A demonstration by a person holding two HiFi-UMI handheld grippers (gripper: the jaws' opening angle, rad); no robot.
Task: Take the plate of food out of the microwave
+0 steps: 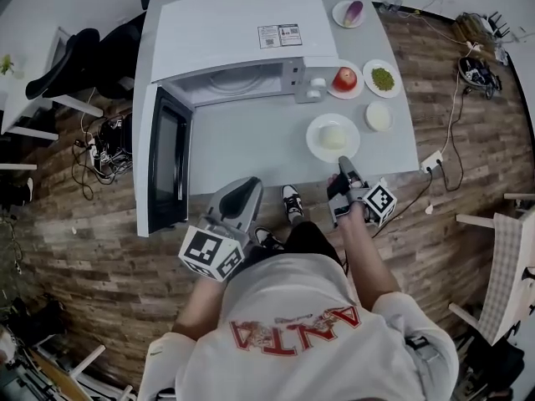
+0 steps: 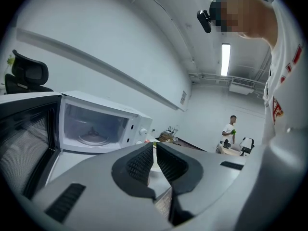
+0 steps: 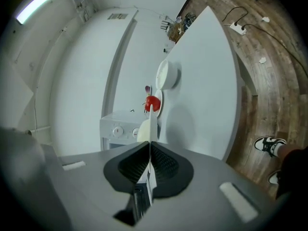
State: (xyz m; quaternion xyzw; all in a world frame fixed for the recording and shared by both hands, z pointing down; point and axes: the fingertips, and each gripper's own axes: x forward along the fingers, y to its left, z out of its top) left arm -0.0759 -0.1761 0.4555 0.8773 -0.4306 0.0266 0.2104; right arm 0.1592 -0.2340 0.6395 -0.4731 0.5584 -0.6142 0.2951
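Observation:
The white microwave (image 1: 234, 32) stands on the grey table (image 1: 242, 144) with its door (image 1: 167, 161) swung open to the left. Its cavity holds only the glass turntable (image 2: 94, 138). The white plate (image 1: 315, 129) with a pale round bun on it sits near the table's front right edge. My right gripper (image 1: 343, 165) is shut on the plate's near rim. In the right gripper view the rim (image 3: 152, 124) runs edge-on between the pads of that gripper (image 3: 149, 146). My left gripper (image 1: 249, 182) hovers at the table's front edge, its jaws (image 2: 155, 150) a narrow gap apart and empty.
Behind the bun plate stand a plate with a tomato (image 1: 344, 80), a plate of green food (image 1: 382, 78), a small white bowl (image 1: 378, 116) and a far plate with something purple (image 1: 349, 12). A black chair (image 1: 75, 61) and cables lie left of the table.

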